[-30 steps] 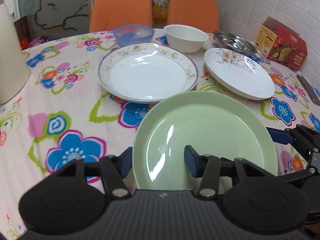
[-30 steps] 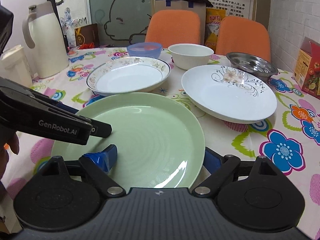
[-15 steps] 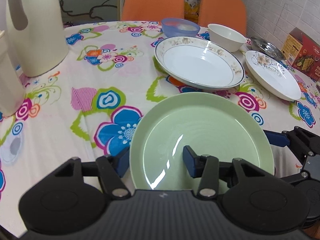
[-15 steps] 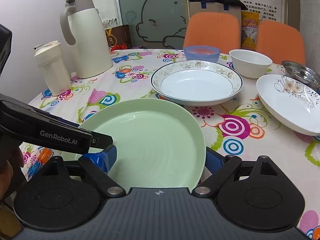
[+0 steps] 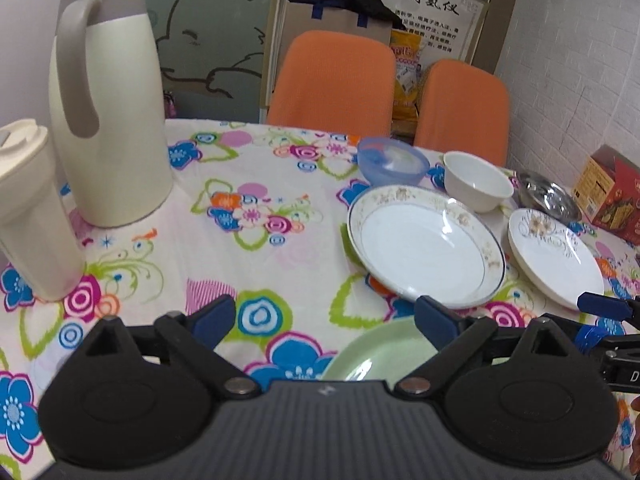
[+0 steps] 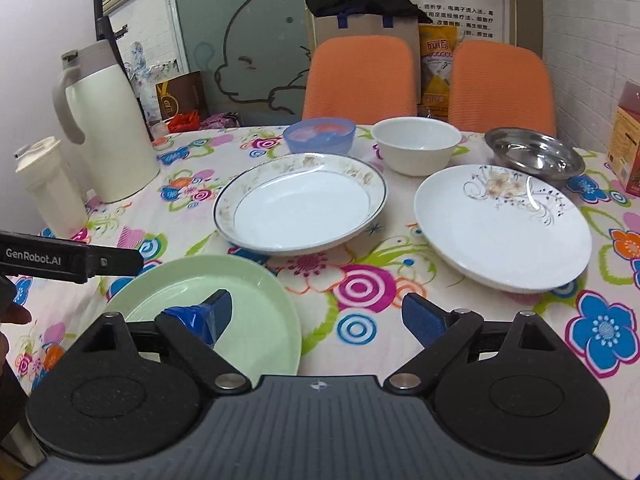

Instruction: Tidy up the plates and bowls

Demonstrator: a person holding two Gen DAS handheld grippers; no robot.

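Two grippers sit at the table's near edge: the left gripper (image 5: 324,322) is opening wide, nothing between its jaws; the right gripper (image 6: 316,316) is spread, gripping nothing. The green plate (image 6: 240,300) lies flat there. Farther in rest the gold-rimmed plate (image 6: 300,204) and flowered plate (image 6: 500,220); beyond, three bowls (image 6: 416,144).

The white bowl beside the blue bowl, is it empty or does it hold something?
Empty. The right wrist view looks into the white bowl and shows only its clean white inner wall.

Green plate (image 5: 376,354) mostly hidden behind the left tool (near rim perhaps bare).
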